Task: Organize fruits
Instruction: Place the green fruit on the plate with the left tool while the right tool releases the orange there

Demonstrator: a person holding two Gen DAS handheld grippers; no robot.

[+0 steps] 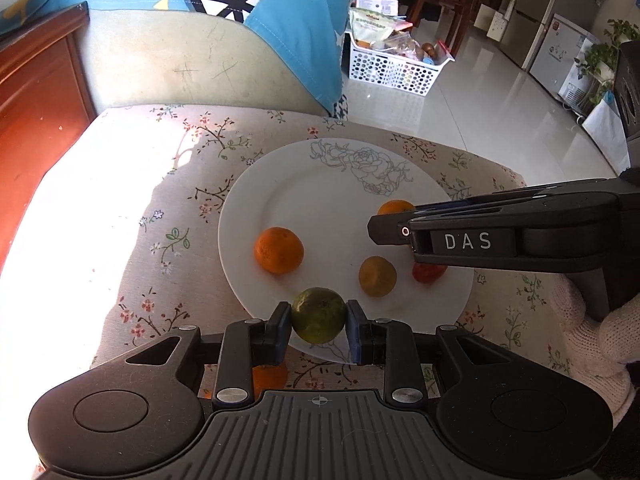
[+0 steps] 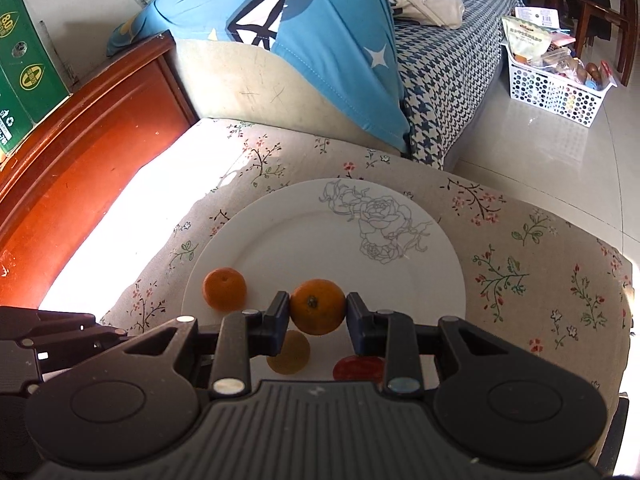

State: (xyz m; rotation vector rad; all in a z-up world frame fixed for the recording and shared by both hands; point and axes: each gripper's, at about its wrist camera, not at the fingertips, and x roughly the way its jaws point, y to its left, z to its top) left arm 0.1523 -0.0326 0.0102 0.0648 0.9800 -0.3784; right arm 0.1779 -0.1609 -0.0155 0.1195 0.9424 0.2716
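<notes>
A white plate [image 1: 304, 200] with a rose outline lies on a floral cushion. My left gripper [image 1: 319, 316] is shut on a green fruit [image 1: 319, 314] over the plate's near rim. On the plate lie an orange [image 1: 279, 249], a yellow fruit [image 1: 377, 276] and a red fruit [image 1: 427, 273]. My right gripper [image 2: 318, 307] is shut on an orange [image 2: 318, 306] above the plate [image 2: 312, 236]. It enters the left wrist view from the right, its held orange [image 1: 394, 207] partly hidden. The right wrist view shows the other orange [image 2: 224, 289], yellow fruit [image 2: 289, 354] and red fruit [image 2: 357, 368].
Another orange [image 1: 269, 378] lies on the cushion [image 1: 132, 216] under my left gripper. A red wooden frame [image 2: 88, 152] runs along the left. A blue pillow [image 2: 312, 40] and sofa stand behind. A white basket [image 2: 556, 88] of goods sits on the tiled floor.
</notes>
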